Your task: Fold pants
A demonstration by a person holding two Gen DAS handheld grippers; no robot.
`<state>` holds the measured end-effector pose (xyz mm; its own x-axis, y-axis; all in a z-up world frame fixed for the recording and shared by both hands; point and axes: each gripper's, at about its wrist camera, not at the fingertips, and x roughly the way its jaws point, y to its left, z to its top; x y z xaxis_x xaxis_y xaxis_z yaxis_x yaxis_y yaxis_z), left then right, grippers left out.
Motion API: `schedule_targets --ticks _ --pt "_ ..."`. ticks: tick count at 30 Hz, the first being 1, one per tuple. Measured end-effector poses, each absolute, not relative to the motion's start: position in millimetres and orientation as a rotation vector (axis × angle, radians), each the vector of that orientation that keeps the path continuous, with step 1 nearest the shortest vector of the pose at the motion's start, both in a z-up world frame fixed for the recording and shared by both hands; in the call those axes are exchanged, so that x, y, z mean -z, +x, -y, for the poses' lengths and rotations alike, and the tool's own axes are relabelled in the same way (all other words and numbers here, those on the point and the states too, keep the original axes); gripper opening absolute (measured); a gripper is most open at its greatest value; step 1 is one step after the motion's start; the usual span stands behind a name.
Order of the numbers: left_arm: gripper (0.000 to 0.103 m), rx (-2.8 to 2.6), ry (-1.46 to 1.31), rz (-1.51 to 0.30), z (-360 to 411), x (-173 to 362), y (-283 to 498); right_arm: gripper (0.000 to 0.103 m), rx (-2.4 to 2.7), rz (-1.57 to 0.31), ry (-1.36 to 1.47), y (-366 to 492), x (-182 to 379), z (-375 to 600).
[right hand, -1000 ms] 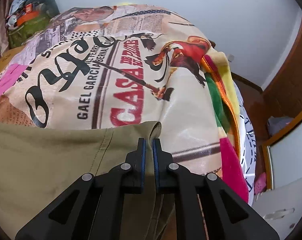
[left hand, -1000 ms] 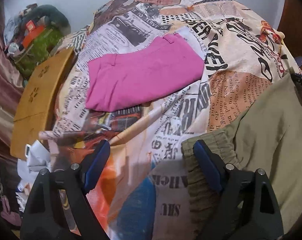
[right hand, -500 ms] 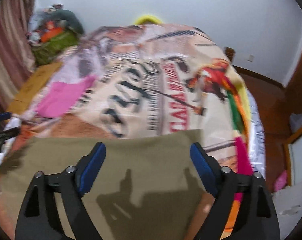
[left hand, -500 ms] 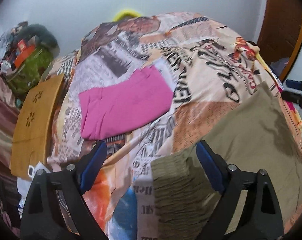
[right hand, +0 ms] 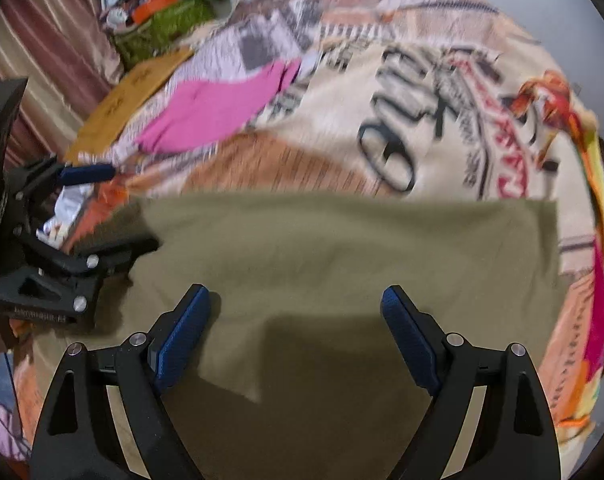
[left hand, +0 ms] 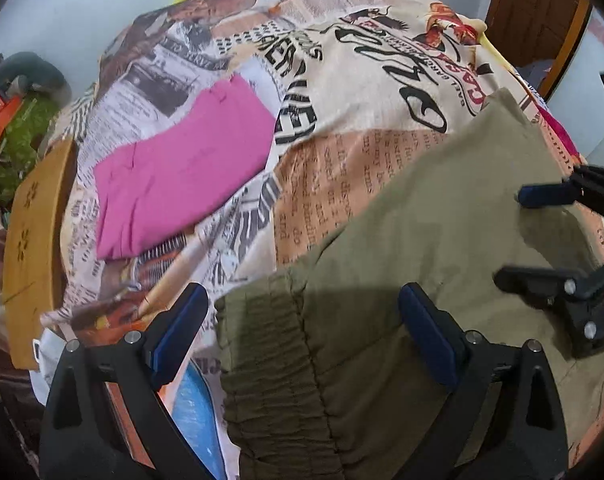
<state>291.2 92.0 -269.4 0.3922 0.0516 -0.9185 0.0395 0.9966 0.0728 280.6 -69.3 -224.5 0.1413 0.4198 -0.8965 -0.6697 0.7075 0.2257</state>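
Note:
Olive-green pants (left hand: 430, 248) lie flat on the printed bedspread (left hand: 342, 92), with the elastic waistband (left hand: 270, 352) at the near left. My left gripper (left hand: 302, 320) is open and empty, hovering over the waistband. My right gripper (right hand: 298, 320) is open and empty above the middle of the pants (right hand: 342, 248). The right gripper also shows in the left wrist view (left hand: 542, 236), open over the leg end. The left gripper shows in the right wrist view (right hand: 106, 208), open at the waist end.
Folded pink pants (left hand: 182, 172) lie farther back on the bed, also in the right wrist view (right hand: 218, 112). A wooden board (left hand: 34, 236) borders the bed's left edge. A pile of clutter (left hand: 14, 120) sits at the far left. A wooden door (left hand: 542, 8) is at the right.
My right gripper let go of the pants' leg hem, opened, and pulled back over the garment. My left gripper shifted right, from beside the waistband to above it. The pants now lie flat.

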Motion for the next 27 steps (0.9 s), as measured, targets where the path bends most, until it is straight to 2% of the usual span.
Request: schedule_targets --ticks 13,27 --pt "0.098 -0.080 0.056 -1.132 -98 258 252 0.086 -0.711 -1.159 -0.265 243 211 110" --pt "0.100 -0.163 0.073 -1.085 -97 243 196 0.086 -0.609 -1.153 -0.124 190 196 167"
